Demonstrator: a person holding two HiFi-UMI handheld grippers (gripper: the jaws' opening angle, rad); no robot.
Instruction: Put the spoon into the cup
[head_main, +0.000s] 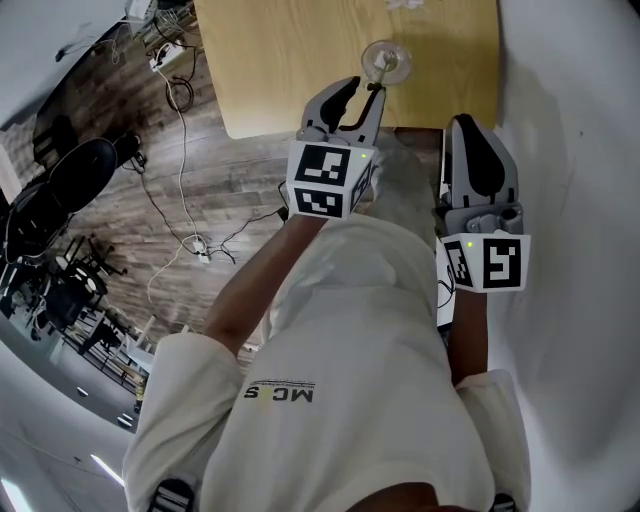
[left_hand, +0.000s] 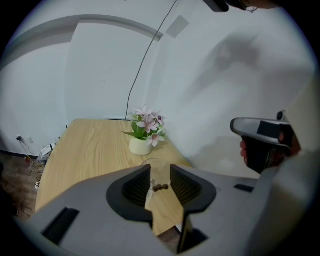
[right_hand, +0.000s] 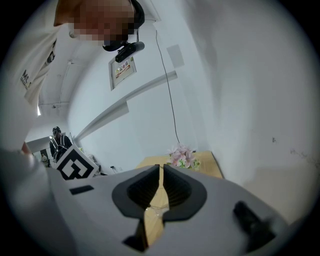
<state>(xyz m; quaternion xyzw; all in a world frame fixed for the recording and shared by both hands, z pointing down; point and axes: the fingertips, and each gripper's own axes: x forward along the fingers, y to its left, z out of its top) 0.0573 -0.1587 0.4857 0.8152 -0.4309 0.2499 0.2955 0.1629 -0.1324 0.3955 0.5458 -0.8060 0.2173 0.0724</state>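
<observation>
A clear glass cup (head_main: 384, 60) stands near the front edge of the wooden table (head_main: 290, 60). A thin spoon handle (head_main: 379, 68) leans inside it. My left gripper (head_main: 362, 95) is just in front of the cup, open, with nothing pressed between its pads. In the left gripper view the cup (left_hand: 155, 167) shows through the gap between the open jaws of that gripper (left_hand: 160, 174), with small brown bits (left_hand: 160, 187) at its base. My right gripper (head_main: 470, 128) hangs off the table's right corner, jaws together and empty, and its own view shows the same (right_hand: 160, 172).
A white pot of pink flowers (left_hand: 141, 144) stands at the table's far end, seen also in the right gripper view as the flowers (right_hand: 182, 156). A white wall runs along the right. Cables and a power strip (head_main: 196, 245) lie on the wood floor at left, beside dark chairs (head_main: 60, 190).
</observation>
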